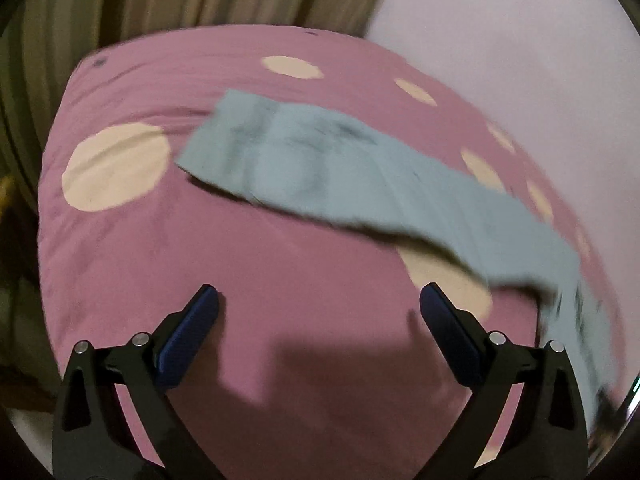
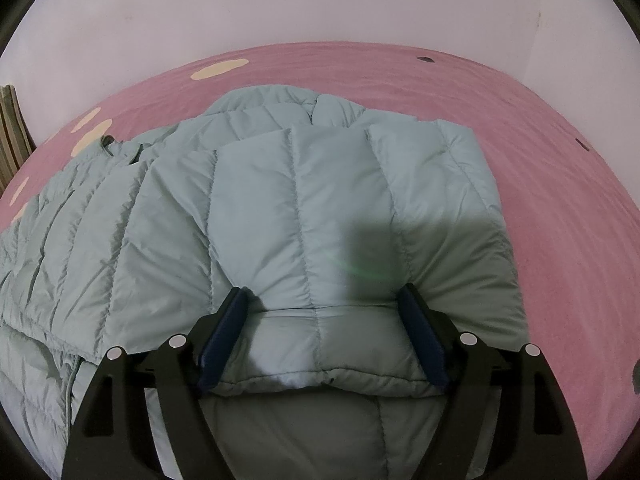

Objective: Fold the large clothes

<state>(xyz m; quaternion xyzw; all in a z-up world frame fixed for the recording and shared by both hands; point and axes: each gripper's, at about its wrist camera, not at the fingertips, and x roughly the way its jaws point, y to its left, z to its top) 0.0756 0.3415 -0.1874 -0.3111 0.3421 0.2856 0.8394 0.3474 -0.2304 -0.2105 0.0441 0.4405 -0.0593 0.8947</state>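
A pale blue-green quilted puffer jacket [image 2: 280, 208] lies on a pink bed sheet [image 2: 560, 200]. In the right wrist view a folded part of it lies across the top. My right gripper [image 2: 324, 296] is open, its fingers either side of that fold's near edge. In the left wrist view the jacket [image 1: 360, 168] is blurred and stretches from the centre to the right edge. My left gripper [image 1: 320, 296] is open and empty above bare sheet, to the near left of the jacket.
The pink sheet [image 1: 240, 280] has large cream dots [image 1: 116, 168]. Olive striped curtains [image 1: 160, 0] hang behind the bed at the left. A pale wall [image 2: 320, 8] runs along the bed's far side.
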